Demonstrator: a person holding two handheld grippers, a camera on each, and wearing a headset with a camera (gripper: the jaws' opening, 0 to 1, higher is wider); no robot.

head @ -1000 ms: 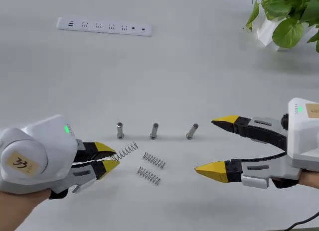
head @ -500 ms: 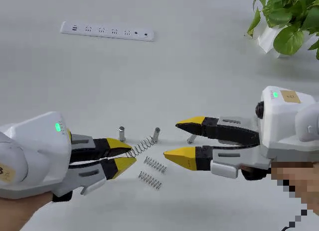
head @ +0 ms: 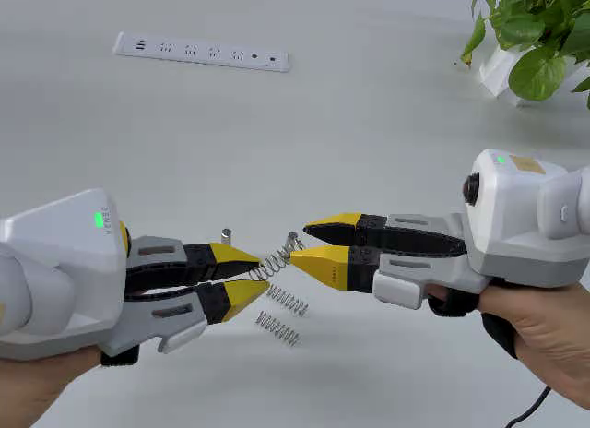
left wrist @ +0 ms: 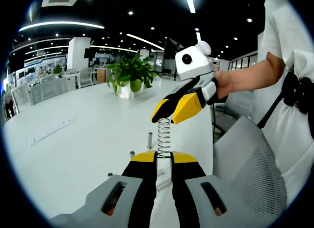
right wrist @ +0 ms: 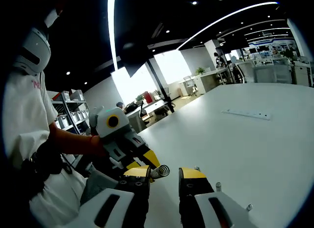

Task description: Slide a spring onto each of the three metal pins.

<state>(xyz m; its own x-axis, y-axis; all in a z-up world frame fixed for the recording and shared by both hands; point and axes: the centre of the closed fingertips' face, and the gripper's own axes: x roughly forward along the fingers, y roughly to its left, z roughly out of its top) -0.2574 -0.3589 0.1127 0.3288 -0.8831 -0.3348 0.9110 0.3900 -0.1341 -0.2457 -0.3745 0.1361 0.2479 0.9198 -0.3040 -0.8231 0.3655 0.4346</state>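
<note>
Left gripper (head: 261, 272): jaws pulled in tight on the left end of one spring (head: 274, 260). The coil is pinched between the yellow tips and held up off the table (head: 387, 142). The spring's long axis runs left to right, rising a little toward the far right, and bridges the two tools.

Right gripper (head: 302, 242): jaws narrowly parted, bracketing the spring's free right end. In the right gripper view the end coil sits in the gap, close against one jaw with space beside the other. Probably not gripped yet, though the angle is poor and light contact can't be ruled out.

Pins: upright on the table, just beyond and below the spring. Left pin (head: 226, 235) stands clear, just far of the left gripper's tips. Middle pin (head: 293, 236) peeks out directly behind the spring's right end. Third pin is hidden behind the right gripper in the head view.

Two loose springs (head: 286, 300) lie flat on the near side, under the tips. Power strip (head: 203, 53) far left, plant (head: 530, 31) far right.

Judgement: the spring is near-horizontal and the pins are vertical, so the coming move turns on tipping the axis upright over a pin. The middle pin is nearest the free end, and the right gripper is the closer one to steer it.
</note>
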